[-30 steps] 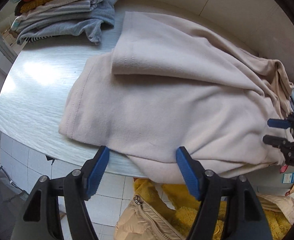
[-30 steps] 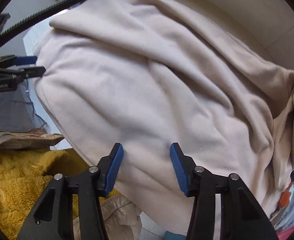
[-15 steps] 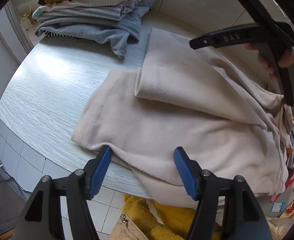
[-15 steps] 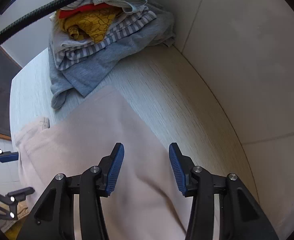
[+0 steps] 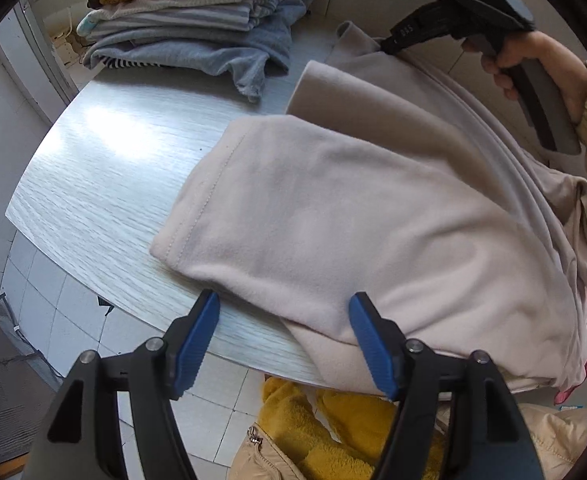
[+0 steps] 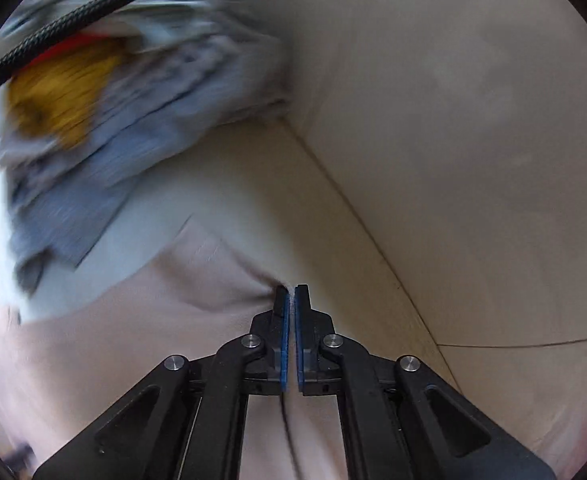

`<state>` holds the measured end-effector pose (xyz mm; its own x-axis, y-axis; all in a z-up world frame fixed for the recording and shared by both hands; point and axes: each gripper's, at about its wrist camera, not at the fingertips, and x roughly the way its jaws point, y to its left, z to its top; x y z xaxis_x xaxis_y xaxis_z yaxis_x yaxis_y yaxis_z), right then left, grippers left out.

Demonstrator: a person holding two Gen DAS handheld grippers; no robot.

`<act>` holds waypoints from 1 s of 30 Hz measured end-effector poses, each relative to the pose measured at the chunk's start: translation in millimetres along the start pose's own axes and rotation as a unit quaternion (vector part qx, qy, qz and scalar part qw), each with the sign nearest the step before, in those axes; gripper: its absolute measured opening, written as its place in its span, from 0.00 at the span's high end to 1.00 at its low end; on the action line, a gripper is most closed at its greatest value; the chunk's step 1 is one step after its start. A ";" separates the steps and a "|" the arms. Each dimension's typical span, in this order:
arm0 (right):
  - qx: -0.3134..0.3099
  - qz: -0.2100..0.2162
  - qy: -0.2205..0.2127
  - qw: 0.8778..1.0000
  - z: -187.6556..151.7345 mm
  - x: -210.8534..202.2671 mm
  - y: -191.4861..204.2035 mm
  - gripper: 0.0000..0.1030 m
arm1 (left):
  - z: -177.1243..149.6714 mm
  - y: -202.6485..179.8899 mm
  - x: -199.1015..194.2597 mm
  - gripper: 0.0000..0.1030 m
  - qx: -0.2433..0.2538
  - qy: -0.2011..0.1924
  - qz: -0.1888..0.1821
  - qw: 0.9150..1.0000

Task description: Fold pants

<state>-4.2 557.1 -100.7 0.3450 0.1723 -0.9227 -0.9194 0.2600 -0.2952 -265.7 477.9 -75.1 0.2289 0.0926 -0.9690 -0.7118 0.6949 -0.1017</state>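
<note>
The right gripper (image 6: pixel 291 294) is pinched tight on the far edge of the beige pants (image 5: pixel 353 216), likely to lift it over. The left gripper (image 5: pixel 283 320) is wide open, holding nothing, with the near pants edge between its fingers. Bare table (image 5: pixel 105 168) lies to its left, before the clothes pile (image 5: pixel 189 20).

Beige fleece pants (image 5: pixel 357 216) spread on table, near edge overhanging, far corner pinched.

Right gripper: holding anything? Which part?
The right gripper is shut on the beige pants at a far edge, near the wall. The left gripper is open, holding nothing.
</note>
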 end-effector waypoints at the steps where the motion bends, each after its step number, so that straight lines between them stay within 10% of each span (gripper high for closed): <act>1: 0.006 -0.019 -0.005 1.000 1.5 3.1 -2.0 0.97 | -0.5 0.9 -0.4 0.32 -0.003 0.001 0.000 1.000; 6: 0.063 -0.077 -0.022 0.995 4.2 4.5 -19.9 0.97 | -9.8 -2.4 6.6 0.31 0.026 0.010 0.051 0.998; 13: 0.083 -0.035 -0.063 0.994 -12.9 -62.6 -36.4 0.81 | 6.2 26.3 -17.5 0.44 -0.039 -0.035 -0.034 0.998; 21: 0.095 0.072 -0.017 0.993 -89.7 -110.3 -5.3 0.80 | 60.0 42.6 -11.2 0.43 -0.061 -0.053 -0.059 0.995; 30: 0.003 0.192 -0.012 0.981 -143.0 -140.8 114.3 0.71 | 34.6 88.0 -19.6 0.43 -0.103 -0.049 -0.016 0.993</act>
<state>-184.9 426.8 -40.0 -0.0223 0.2815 -0.9593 -0.9815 0.1763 0.0746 -309.8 561.9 -57.2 0.3105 0.1491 -0.9388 -0.8214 0.5391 -0.1861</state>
